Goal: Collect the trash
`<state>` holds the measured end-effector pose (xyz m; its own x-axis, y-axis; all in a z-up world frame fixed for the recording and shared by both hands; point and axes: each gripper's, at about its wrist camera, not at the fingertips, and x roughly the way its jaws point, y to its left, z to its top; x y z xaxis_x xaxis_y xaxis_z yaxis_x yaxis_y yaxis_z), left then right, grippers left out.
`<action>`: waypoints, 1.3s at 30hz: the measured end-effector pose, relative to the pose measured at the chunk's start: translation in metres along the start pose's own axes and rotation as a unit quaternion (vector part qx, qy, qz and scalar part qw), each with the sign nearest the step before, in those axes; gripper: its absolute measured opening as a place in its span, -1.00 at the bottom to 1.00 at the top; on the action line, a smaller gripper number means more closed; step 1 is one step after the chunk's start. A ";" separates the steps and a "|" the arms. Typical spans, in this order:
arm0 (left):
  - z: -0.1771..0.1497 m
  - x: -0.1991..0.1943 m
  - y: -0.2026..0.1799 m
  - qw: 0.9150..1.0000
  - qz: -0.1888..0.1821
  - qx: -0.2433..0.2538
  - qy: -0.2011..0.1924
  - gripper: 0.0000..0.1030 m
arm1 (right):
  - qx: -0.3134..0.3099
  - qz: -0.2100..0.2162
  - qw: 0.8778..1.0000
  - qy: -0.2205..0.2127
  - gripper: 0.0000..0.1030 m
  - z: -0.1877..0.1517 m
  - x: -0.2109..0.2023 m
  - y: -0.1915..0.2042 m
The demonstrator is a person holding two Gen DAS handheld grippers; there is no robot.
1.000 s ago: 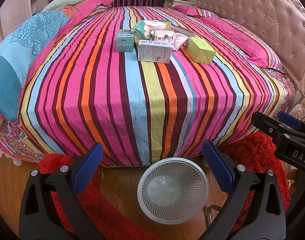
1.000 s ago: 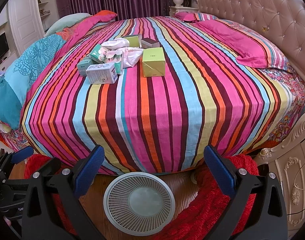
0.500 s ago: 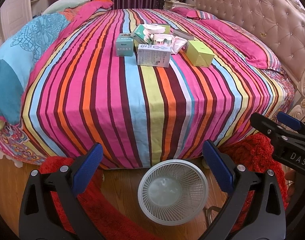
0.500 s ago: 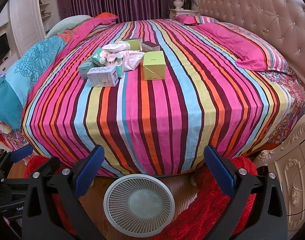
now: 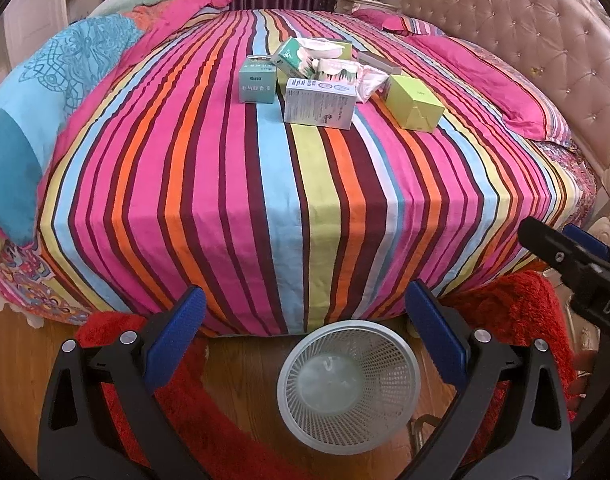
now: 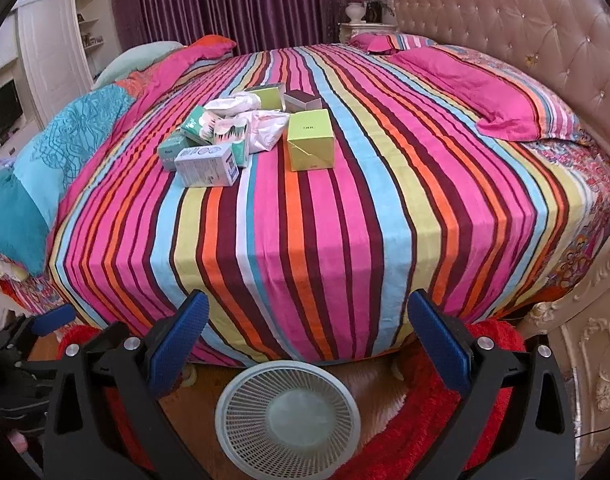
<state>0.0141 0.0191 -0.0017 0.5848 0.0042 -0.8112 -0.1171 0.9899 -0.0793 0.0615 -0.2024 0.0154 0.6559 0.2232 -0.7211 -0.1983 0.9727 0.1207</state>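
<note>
A pile of trash lies mid-bed on the striped cover: a white carton [image 5: 319,101] [image 6: 207,166], a teal box [image 5: 257,79] [image 6: 173,150], a lime-green box [image 5: 413,102] [image 6: 310,139], green tissue packs [image 5: 295,58] [image 6: 197,125] and crumpled wrappers [image 5: 361,78] [image 6: 265,130]. A white mesh wastebasket [image 5: 348,376] [image 6: 287,418] stands empty on the floor at the bed's foot. My left gripper [image 5: 305,320] and right gripper [image 6: 307,326] are both open and empty, held above the basket, well short of the trash.
A red shag rug [image 5: 517,312] [image 6: 425,420] lies under the basket on the wood floor. Pink pillows [image 6: 477,88] and a tufted headboard [image 6: 525,28] are on the right; a teal quilt [image 5: 45,92] is on the left. The right gripper shows at the left view's right edge [image 5: 577,268].
Both grippers have moved a little closer to the bed and tilted up; the trash pile sits lower and nearer in both views. Nothing was grasped.
</note>
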 end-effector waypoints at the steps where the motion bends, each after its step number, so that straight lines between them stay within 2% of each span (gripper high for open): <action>1: 0.001 0.003 0.000 1.000 0.001 0.000 0.002 0.87 | 0.005 0.009 1.000 0.007 0.85 0.001 0.003 -0.001; 4: 0.004 0.009 0.001 1.000 0.004 0.000 0.006 0.87 | 0.010 0.021 0.999 0.027 0.85 0.002 0.011 -0.002; 9: 0.009 0.018 0.002 1.000 0.014 0.009 0.005 0.87 | -0.003 0.021 0.999 0.031 0.85 0.004 0.020 0.001; 11: 0.011 0.022 0.002 1.000 0.008 0.013 0.005 0.87 | -0.002 0.025 0.999 0.034 0.85 0.006 0.024 0.001; 22: 0.028 0.042 0.007 1.000 0.006 0.013 0.007 0.87 | 0.016 0.023 0.999 0.022 0.85 0.027 0.044 -0.012; 30: 0.061 0.060 0.014 1.000 0.002 0.000 -0.013 0.87 | 0.020 0.030 0.999 0.017 0.85 0.051 0.064 -0.012; 39: 0.108 0.091 0.001 0.999 -0.012 0.007 -0.041 0.87 | 0.020 0.032 0.999 0.025 0.85 0.089 0.104 -0.015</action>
<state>0.1536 0.0355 -0.0129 0.6508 -0.0082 -0.7592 -0.0920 0.9917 -0.0895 0.1974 -0.1885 -0.0007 0.6057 0.2819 -0.7441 -0.2077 0.9587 0.1942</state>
